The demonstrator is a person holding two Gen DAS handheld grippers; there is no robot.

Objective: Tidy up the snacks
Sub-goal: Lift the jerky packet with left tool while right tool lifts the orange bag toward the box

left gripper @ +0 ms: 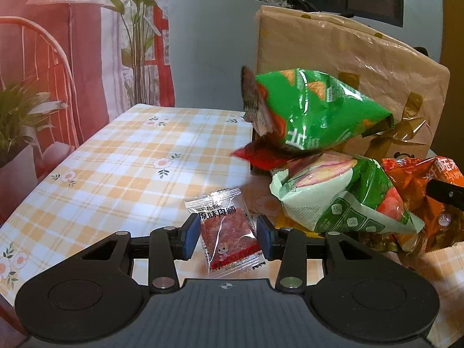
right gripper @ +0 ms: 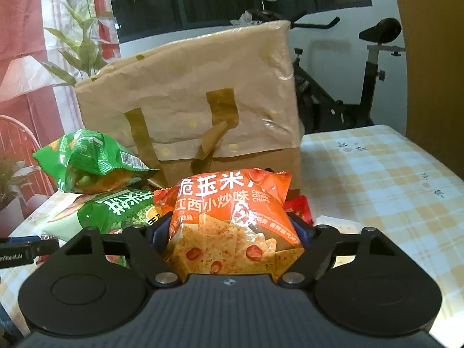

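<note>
Left gripper [left gripper: 228, 236] sits low over the tablecloth [left gripper: 121, 156], blue pads either side of a small jerky packet [left gripper: 224, 233]; can't tell if they pinch it. Right gripper [right gripper: 232, 229] straddles the orange chips bag [right gripper: 229, 217], pads against its sides, gripping it. Two green bags [right gripper: 92, 159] lie left of it, brown tote [right gripper: 188, 101] standing behind, at the far side.

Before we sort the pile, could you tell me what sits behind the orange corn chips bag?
Directly behind the orange corn chips bag stands the tan tote bag, upright, its handles hanging down. A red packet peeks out at the right. The tote's base and contents are hidden.
</note>
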